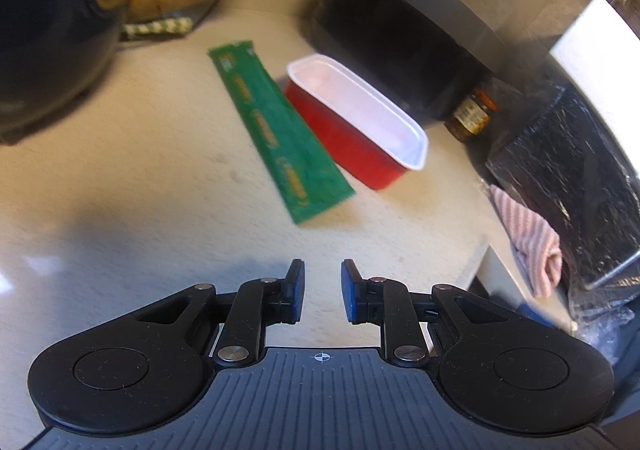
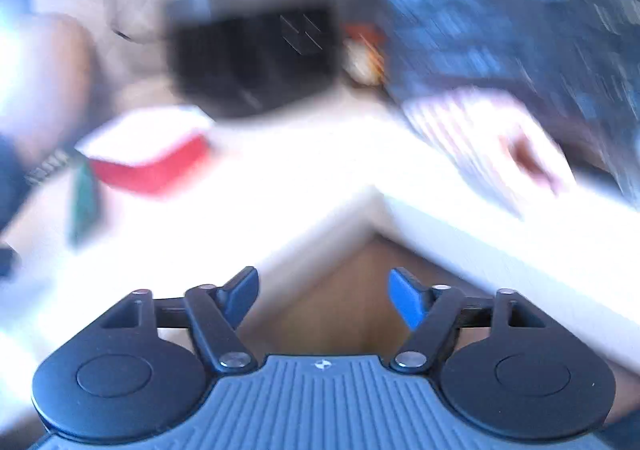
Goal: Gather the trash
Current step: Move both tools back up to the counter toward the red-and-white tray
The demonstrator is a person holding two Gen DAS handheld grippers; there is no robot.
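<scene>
Left gripper (image 1: 322,290) hovers over the pale counter (image 1: 140,210), jaws at a narrow gap with nothing between the blue pads. Right gripper (image 2: 324,298) stands wide and empty, out past the counter's corner, with brown floor or cabinet showing between its fingers (this view is heavily blurred; detail is unreliable).

Trash in sight: a green wrapper (image 1: 276,130) lying flat, and a red tray (image 1: 360,130) with a white inside, open side up.

- Key relation: the wrapper lies straight ahead of the left gripper and slightly left of its centre line. Its long axis runs diagonally, near end toward the gripper, far end up and to the left. The near end is the closest trash edge.
- The tray lies just beside the wrapper on its right, roughly parallel; whether they touch I cannot tell.
- The left hand is judged nearer to both. The right hand sees the red tray (image 2: 148,158) well off to its left, across the corner.

Room: bare counter between left gripper and wrapper, free approach. Behind the tray stands a black round appliance (image 1: 400,30) with a small jar (image 1: 472,114); at right a striped cloth (image 1: 528,242) hangs over the counter edge. A flat wrapper likely needs a wider opening and an end pinch.
</scene>
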